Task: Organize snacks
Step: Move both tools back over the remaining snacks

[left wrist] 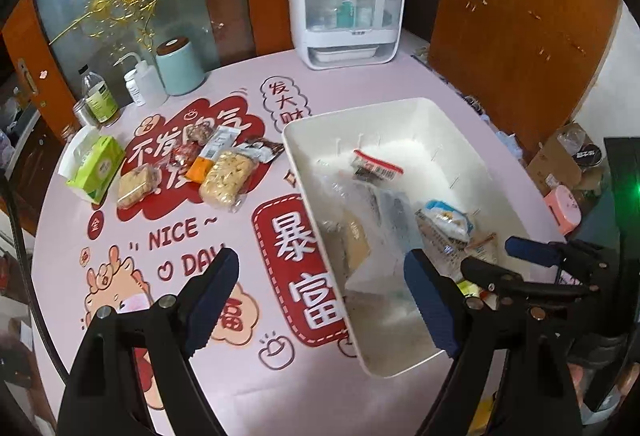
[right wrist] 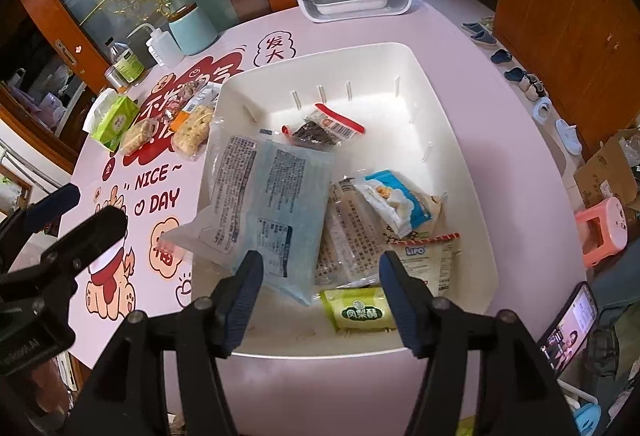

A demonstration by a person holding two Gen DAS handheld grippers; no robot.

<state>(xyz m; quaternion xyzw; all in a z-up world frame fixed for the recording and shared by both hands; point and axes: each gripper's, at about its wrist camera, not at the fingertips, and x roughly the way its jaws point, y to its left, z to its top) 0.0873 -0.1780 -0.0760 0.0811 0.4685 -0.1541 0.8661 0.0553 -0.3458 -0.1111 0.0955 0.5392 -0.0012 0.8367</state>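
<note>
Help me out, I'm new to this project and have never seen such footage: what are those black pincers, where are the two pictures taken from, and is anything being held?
No robot here: a person holds a two-finger tool in each hand, each carrying a wide-angle camera looking along its fingers. One picture comes from the left gripper, the other from the right gripper. Both stand open, holding nothing. On the pink tablecloth sits a white bin with a large clear-blue packet and smaller snacks inside. More snacks, like a cracker pack, wait outside beside a green tissue pack.
</note>
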